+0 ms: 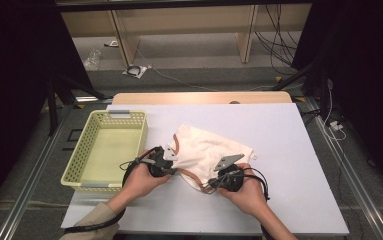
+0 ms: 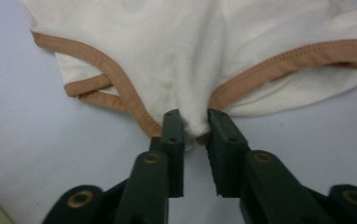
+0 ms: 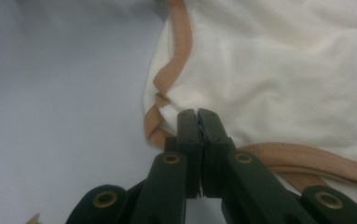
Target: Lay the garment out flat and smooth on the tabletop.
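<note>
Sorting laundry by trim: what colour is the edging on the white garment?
Tan-brown edging on the cream-white garment, clearest in the left gripper view.

The garment (image 2: 176, 51) runs off the left tool view's top edge. In the high view, hands cover both tools' tips. The right tool (image 3: 197, 122) hides whatever fabric it pinches.

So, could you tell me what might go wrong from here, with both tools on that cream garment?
1. The left tool holds only a small pinch of the cream garment at its tips, with the jaws partly apart, so the cloth could slip out on a lift.
2. The right tool is shut right at the tan trim; it may hold only the edge, which could slip free.
3. The yellow basket sits close beside the left hand, and a sideways swing could knock it.
</note>
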`<state>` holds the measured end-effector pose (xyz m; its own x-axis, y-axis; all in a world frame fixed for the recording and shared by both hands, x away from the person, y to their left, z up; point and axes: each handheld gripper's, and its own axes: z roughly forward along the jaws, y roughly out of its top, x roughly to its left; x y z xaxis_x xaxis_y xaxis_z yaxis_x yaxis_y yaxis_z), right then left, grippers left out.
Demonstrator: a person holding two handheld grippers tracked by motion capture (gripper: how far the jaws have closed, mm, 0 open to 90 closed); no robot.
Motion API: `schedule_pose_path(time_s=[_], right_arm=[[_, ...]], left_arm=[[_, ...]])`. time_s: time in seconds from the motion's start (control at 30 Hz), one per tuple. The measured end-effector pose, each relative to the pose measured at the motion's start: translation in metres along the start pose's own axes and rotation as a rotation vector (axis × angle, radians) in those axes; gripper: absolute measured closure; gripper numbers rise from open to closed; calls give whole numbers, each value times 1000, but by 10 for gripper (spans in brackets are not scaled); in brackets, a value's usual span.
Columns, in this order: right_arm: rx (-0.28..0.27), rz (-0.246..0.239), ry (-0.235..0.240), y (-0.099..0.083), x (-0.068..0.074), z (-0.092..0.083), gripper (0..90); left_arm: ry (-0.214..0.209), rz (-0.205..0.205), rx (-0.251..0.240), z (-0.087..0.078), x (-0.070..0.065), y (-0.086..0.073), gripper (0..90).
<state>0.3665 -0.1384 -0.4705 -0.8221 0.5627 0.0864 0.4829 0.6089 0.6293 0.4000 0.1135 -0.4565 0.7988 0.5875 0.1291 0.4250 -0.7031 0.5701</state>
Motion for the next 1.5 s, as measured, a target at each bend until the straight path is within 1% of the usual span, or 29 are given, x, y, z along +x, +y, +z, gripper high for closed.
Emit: schedule_pose_path(time_s=[0.03, 0.07, 0.17, 0.27, 0.33, 0.43, 0.53, 0.57, 0.63, 0.67, 0.7, 0.77, 0.83, 0.9, 0.93, 1.03, 1.1, 1.13, 1.17, 1.23, 1.27, 1.3, 1.37, 1.43, 1.5], right_arm=[[-11, 14, 0, 0, -1, -3, 894], [-25, 17, -1, 0, -3, -6, 895], [-62, 50, 5, 0, -8, -15, 895], [-106, 91, -17, 1, -18, -25, 895], [-140, 125, -37, 4, -27, -32, 896], [-179, 156, -83, 8, -42, -36, 898], [-186, 180, -140, 10, -56, -33, 899], [-180, 197, -158, 11, -61, -31, 899], [-168, 207, -188, 11, -68, -26, 899], [-163, 213, -202, 11, -72, -23, 899], [-158, 231, -209, 11, -76, -19, 899], [-149, 262, -224, 10, -81, -15, 899], [-156, 305, -223, 8, -86, -10, 898], [-147, 325, -239, 7, -90, -6, 895], [-147, 339, -250, 7, -92, -4, 894], [-139, 358, -273, 5, -95, -2, 893], [-137, 361, -286, 4, -97, -2, 893], [-135, 370, -294, 3, -98, -2, 885], [-137, 369, -291, 3, -99, -3, 879], [-150, 357, -302, 3, -97, -6, 867], [-155, 353, -313, 5, -94, -8, 862], [-156, 333, -319, 5, -91, -11, 853], [-162, 301, -311, 8, -81, -18, 821], [-153, 254, -276, 8, -67, -22, 781], [-142, 226, -229, 7, -52, -22, 744]], left_arm=[[1, -10, -9, -2, 1, 1, 796], [3, -23, -21, -3, 2, 2, 809], [12, -51, -66, -8, 4, 7, 817], [21, -74, -103, -9, 9, 13, 813], [26, -90, -121, -6, 13, 18, 812], [37, -111, -142, 0, 19, 27, 810], [52, -129, -164, 10, 27, 38, 793], [56, -128, -165, 13, 29, 41, 786], [66, -138, -162, 19, 33, 45, 776], [77, -137, -166, 23, 34, 47, 764], [89, -136, -167, 25, 35, 49, 730], [116, -138, -176, 31, 36, 51, 617], [131, -169, -190, 34, 36, 51, 461], [137, -203, -202, 34, 37, 50, 385], [140, -203, -198, 32, 37, 49, 352], [151, -223, -206, 26, 37, 44, 317], [146, -217, -202, 20, 38, 41, 313], [135, -208, -192, 19, 37, 38, 328], [118, -199, -171, 18, 35, 36, 348], [97, -190, -152, 17, 31, 32, 376], [76, -181, -136, 17, 29, 30, 399], [53, -174, -119, 17, 26, 27, 405], [19, -157, -82, 18, 21, 23, 409], [19, -129, -48, 19, 18, 18, 422], [23, -113, -30, 21, 16, 16, 450]])
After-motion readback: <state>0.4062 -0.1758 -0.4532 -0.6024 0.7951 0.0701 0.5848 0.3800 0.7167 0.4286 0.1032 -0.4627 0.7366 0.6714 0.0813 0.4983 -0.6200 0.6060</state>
